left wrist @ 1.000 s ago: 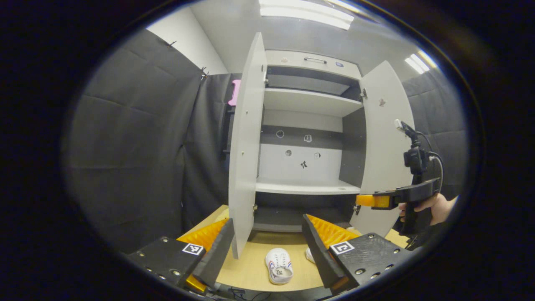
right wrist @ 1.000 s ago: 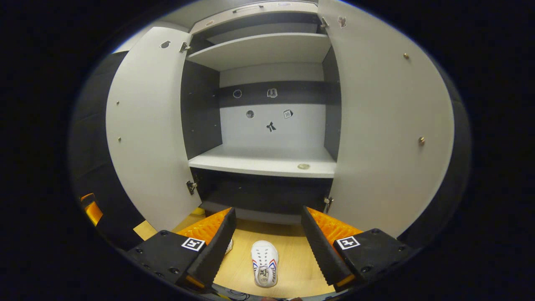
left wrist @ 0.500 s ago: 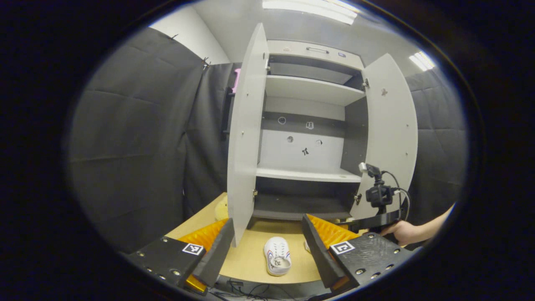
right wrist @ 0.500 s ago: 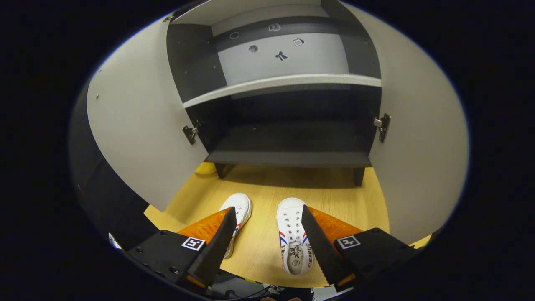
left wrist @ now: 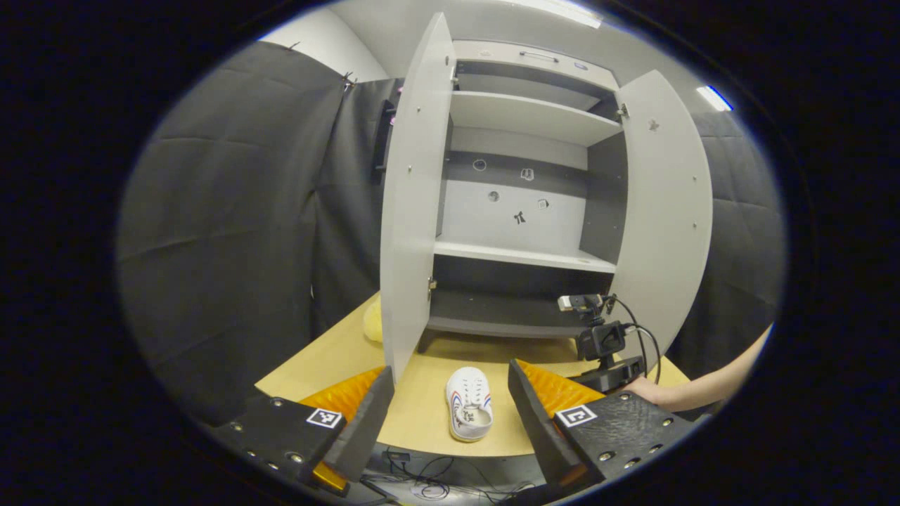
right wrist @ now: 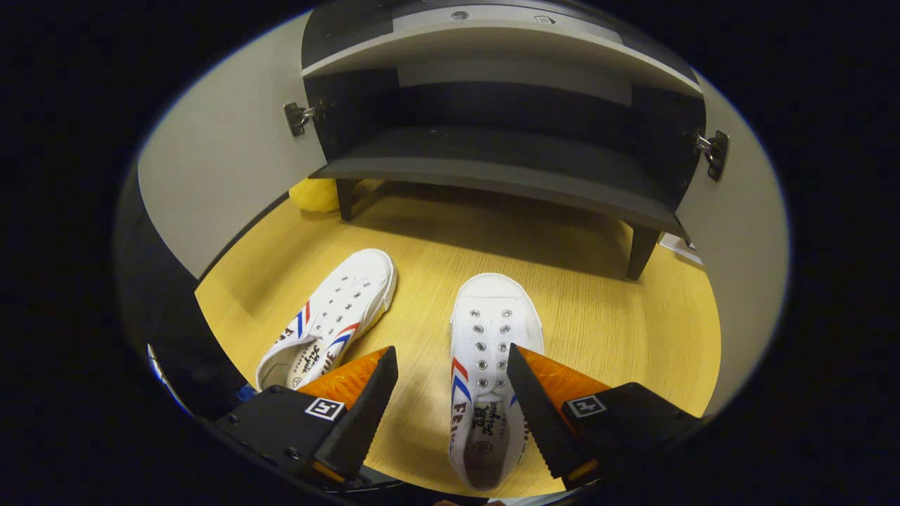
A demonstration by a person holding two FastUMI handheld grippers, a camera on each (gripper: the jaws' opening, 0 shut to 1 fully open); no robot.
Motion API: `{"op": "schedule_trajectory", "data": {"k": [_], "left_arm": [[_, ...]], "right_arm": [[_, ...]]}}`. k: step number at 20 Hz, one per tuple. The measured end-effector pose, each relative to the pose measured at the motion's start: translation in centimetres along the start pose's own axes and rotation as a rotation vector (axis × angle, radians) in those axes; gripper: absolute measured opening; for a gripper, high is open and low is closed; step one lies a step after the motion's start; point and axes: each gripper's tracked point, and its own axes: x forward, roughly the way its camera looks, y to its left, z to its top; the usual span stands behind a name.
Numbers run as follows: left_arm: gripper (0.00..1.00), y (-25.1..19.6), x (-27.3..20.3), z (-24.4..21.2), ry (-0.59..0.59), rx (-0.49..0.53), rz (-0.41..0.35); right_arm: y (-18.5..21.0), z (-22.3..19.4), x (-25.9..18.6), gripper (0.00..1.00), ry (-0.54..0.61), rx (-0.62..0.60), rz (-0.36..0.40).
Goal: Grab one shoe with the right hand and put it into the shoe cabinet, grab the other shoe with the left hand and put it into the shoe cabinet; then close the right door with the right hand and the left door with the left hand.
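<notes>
Since a second ago the right gripper (right wrist: 446,393) has dropped from facing the shelves to hovering low over the table (right wrist: 598,309), jaws spread and empty, straddling the right shoe (right wrist: 492,351); its right finger overlaps the shoe's edge, though contact cannot be told. The left shoe (right wrist: 330,316) lies just beside, angled toward the left door (right wrist: 211,183). The left gripper (left wrist: 446,414) hangs back, also spread and empty, facing the cabinet (left wrist: 517,253) with both doors wide.

Risks: closing off-centre could pinch only the soft canvas (it will likely fold) and let the shoe twist or slip. A finger landing on the upper could shove the shoe. The carry could clip the bottom shelf (right wrist: 506,176).
</notes>
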Motion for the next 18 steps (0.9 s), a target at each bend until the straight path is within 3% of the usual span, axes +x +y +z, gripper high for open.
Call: {"op": "schedule_trajectory", "data": {"k": [5,7,8,13,15,16,17,18], "left_arm": [[0.93,0.2,0.8,0.0,-0.001,-0.035,0.004],[0.93,-0.2,2.1,0.0,0.006,-0.045,0.007],[0.94,-0.6,2.8,0.3,0.009,-0.046,0.011],[0.93,-3.2,5.4,2.7,0.002,-0.026,-0.011],[0.93,-4.8,6.5,4.0,0.006,-0.004,-0.031],[0.94,-5.7,7.1,4.7,0.005,0.005,-0.048],[0.94,-6.4,7.7,5.1,0.007,0.018,-0.059],[0.94,-7.2,8.1,5.9,0.002,0.033,-0.063]], "right_arm": [[0.2,-2.5,2.2,0.95,0.081,-0.031,-0.006],[-1.2,-2.6,2.5,0.75,0.091,-0.080,-0.075],[-1.2,-2.5,2.7,0.50,0.090,-0.084,-0.081],[-1.7,-2.6,2.7,0.26,0.106,-0.087,-0.113],[-1.8,-2.6,3.2,0.29,0.128,-0.142,-0.120],[-1.6,-2.4,2.6,0.18,0.133,-0.149,-0.114],[-1.4,-2.3,2.7,0.18,0.140,-0.128,-0.094],[-1.5,-2.4,2.3,0.10,0.148,-0.109,-0.080]]}}
